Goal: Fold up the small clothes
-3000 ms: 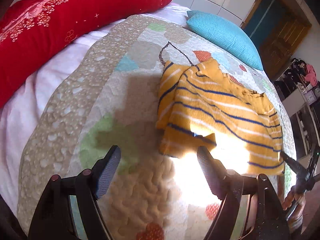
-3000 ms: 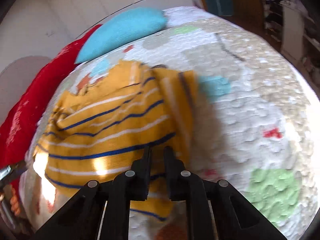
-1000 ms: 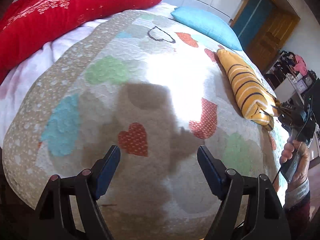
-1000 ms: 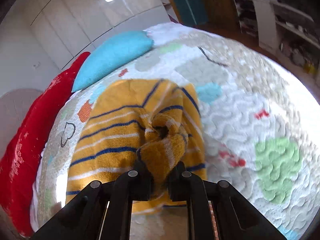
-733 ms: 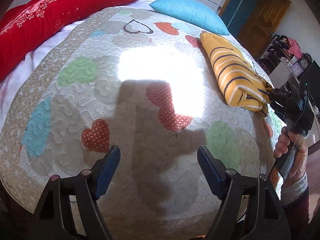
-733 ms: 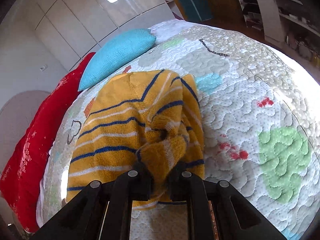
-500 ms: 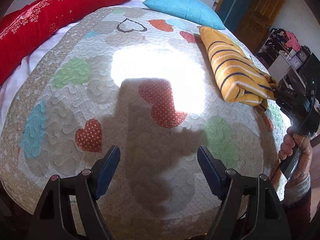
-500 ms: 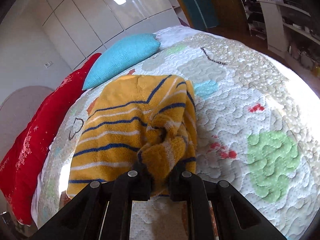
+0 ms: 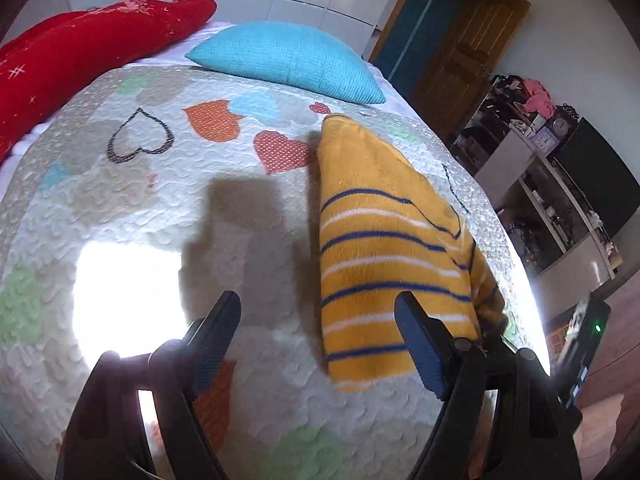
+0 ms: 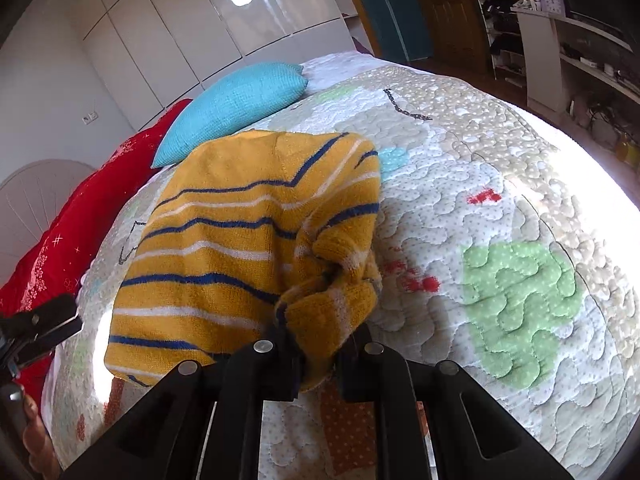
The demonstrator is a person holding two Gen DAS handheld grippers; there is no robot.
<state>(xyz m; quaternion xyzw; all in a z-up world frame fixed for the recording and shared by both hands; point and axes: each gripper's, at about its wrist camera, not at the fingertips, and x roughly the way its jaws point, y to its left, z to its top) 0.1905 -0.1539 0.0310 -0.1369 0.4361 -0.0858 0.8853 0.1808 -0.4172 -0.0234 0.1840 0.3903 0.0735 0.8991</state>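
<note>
A yellow sweater with blue and white stripes (image 9: 380, 248) lies folded on the heart-patterned quilt (image 9: 160, 200). My left gripper (image 9: 318, 304) is open and hovers at the sweater's near edge; its right finger (image 9: 416, 340) stands over the cloth and nothing is between the pads. My right gripper (image 10: 320, 344) is shut on a bunched corner of the sweater (image 10: 240, 232) and holds it slightly raised. At the left edge of the right wrist view I see the left gripper's finger (image 10: 40, 324) beside the sweater.
A blue cushion (image 9: 288, 60) and a red pillow (image 9: 80, 48) lie at the head of the bed. The bed's edge curves down on the right, with shelves (image 9: 540, 152) and a wooden door (image 9: 460, 40) beyond. A hand (image 10: 32, 432) holds the left gripper.
My left gripper has swung right across the quilt and come close to the sweater's near edge. The right gripper has kept its grip on the bunched corner and shifted slightly.
</note>
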